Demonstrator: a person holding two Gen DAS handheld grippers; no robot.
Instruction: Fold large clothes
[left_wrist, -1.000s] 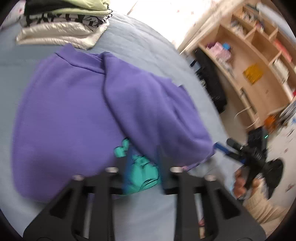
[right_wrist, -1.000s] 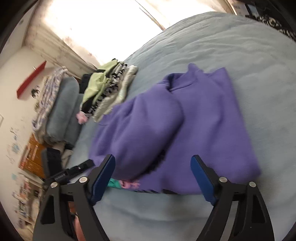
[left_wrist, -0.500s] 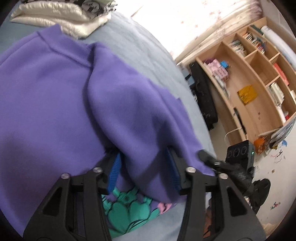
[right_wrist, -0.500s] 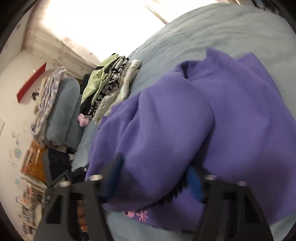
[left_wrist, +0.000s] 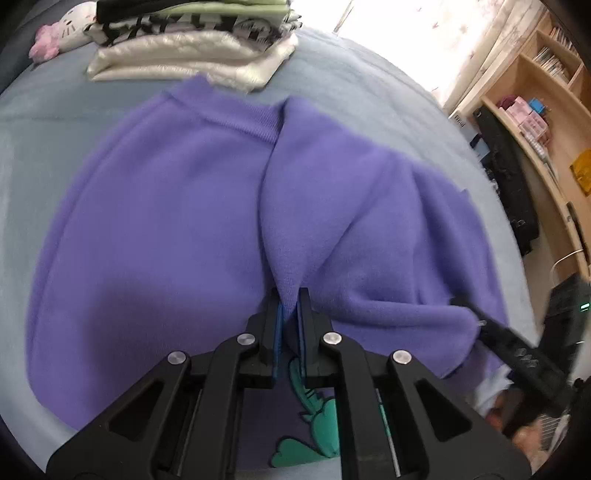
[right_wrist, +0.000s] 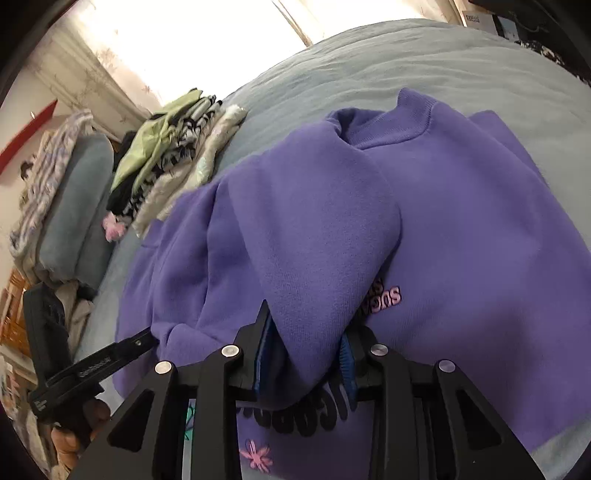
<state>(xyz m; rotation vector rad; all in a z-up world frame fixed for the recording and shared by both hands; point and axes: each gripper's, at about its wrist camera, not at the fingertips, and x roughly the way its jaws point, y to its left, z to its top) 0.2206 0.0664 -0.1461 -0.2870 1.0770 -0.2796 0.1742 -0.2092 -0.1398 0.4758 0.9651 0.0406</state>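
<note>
We have the purple sweatshirt lying on the bed, near the stack of folded clothes. Our left gripper is closed on a fabric ridge, and the jaws of our right gripper are closing around a thicker fold, so that we can lift both for folding.

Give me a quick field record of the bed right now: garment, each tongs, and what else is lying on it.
garment: purple sweatshirt, lying on the blue bedspread, one part folded over
left tongs: shut on a pinch of the sweatshirt's folded part
right tongs: closing, thick fold between the pads
also on bed: stack of folded clothes beyond the collar; pink-and-white plush toy
</note>
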